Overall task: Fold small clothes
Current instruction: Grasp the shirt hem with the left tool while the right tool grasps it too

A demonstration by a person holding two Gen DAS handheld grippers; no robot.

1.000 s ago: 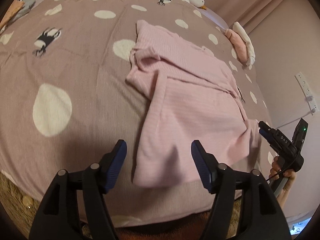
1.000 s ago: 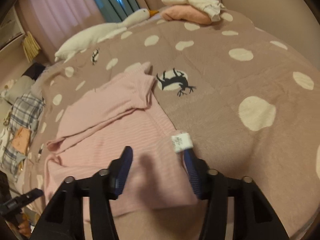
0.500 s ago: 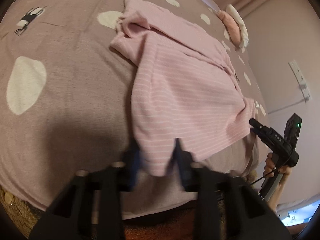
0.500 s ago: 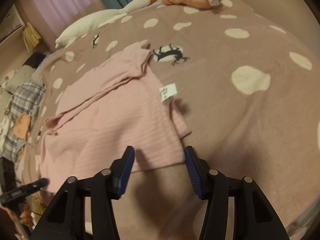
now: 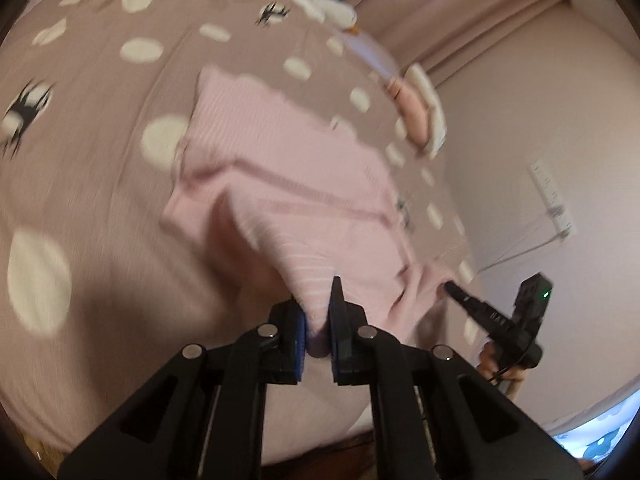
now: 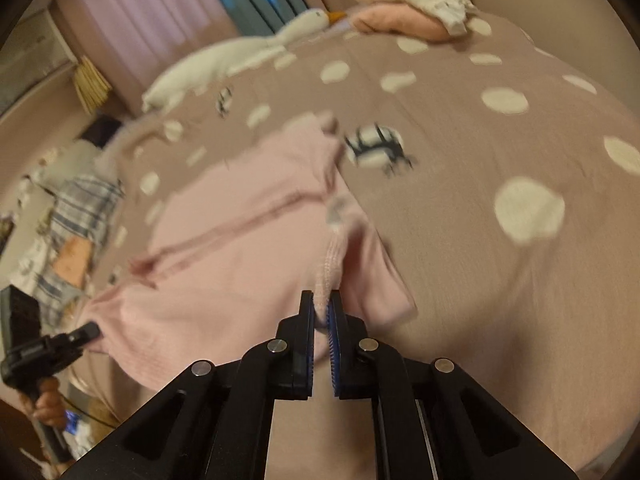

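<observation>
A small pink striped garment [image 5: 288,184] lies partly folded on a mauve spotted bedspread [image 5: 80,160]. My left gripper [image 5: 316,320] is shut on its near hem corner and lifts it off the bed. My right gripper [image 6: 322,312] is shut on the other near hem corner [image 6: 328,280], also raised. The garment shows in the right wrist view [image 6: 240,248] with a white label [image 6: 336,212] on its edge. Each gripper appears in the other's view: the right one [image 5: 452,290] and the left one [image 6: 90,330].
A white goose plush [image 6: 240,56] lies at the bed's far side. Folded peach and white clothes [image 6: 408,12] are stacked by the curtain. Plaid clothing [image 6: 80,212] lies at the bed's left. A wall with a socket [image 5: 548,196] stands right.
Both grippers went from open over the hem to shut on its corners. The near edge of the garment has lifted off the bed.
</observation>
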